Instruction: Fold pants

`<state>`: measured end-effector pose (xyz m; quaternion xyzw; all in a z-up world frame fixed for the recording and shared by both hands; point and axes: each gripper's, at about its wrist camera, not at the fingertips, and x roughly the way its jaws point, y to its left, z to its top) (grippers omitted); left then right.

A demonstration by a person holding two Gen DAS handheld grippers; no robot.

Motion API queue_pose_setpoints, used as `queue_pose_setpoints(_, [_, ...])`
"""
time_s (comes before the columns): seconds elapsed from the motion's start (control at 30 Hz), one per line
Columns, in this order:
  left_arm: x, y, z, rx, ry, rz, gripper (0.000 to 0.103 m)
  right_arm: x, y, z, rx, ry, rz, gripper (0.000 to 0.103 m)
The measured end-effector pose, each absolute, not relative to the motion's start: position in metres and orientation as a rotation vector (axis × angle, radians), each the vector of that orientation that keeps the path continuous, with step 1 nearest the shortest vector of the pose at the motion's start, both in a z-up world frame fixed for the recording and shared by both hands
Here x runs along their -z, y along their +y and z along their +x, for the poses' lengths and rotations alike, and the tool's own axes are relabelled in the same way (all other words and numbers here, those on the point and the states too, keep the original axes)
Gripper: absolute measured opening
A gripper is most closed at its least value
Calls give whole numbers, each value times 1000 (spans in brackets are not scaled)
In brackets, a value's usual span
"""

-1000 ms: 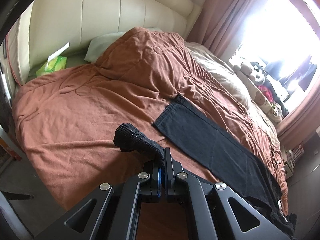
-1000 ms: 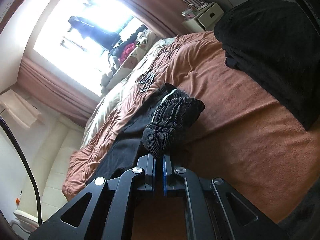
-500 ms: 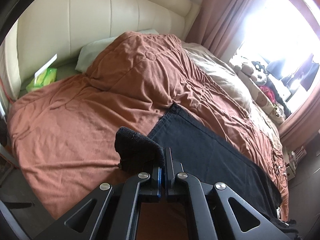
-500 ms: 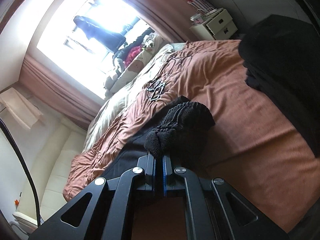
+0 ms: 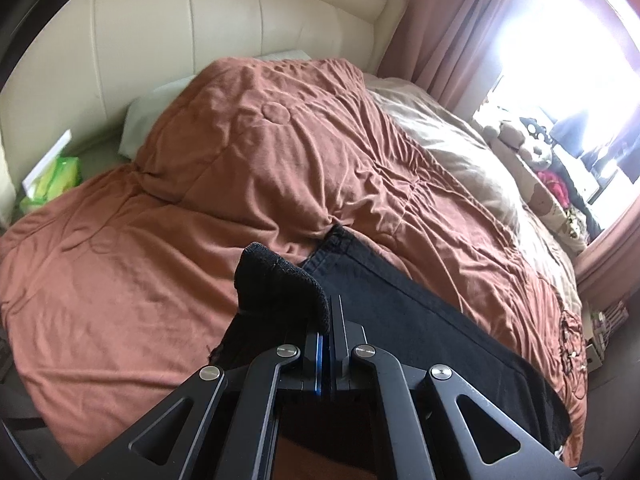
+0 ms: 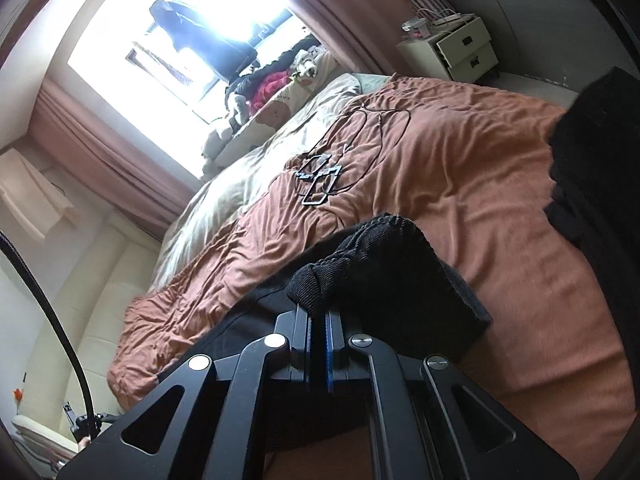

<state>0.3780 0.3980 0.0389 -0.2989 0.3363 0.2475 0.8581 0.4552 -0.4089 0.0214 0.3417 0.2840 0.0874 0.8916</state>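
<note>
The left tool and right tool are each clamped shut on a bunched edge of the black pants, lifted over the bed; apparently mid-fold; next, lay both edges down aligned.

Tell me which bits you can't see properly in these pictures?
- Black pants: the near end in the left wrist view is cut off by the left gripper.
- Right gripper: the bunched fabric hides its fingertips in the right wrist view.
- Dark pile: cut off by the right edge.
- Window: glare washes out the outside.
</note>
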Motion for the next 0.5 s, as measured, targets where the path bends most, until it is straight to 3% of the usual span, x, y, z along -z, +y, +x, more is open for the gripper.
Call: queue_pose_setpoints(0.5, [29, 417, 497, -526, 810, -594, 2, -9, -355, 583, -69, 681, 573, 2])
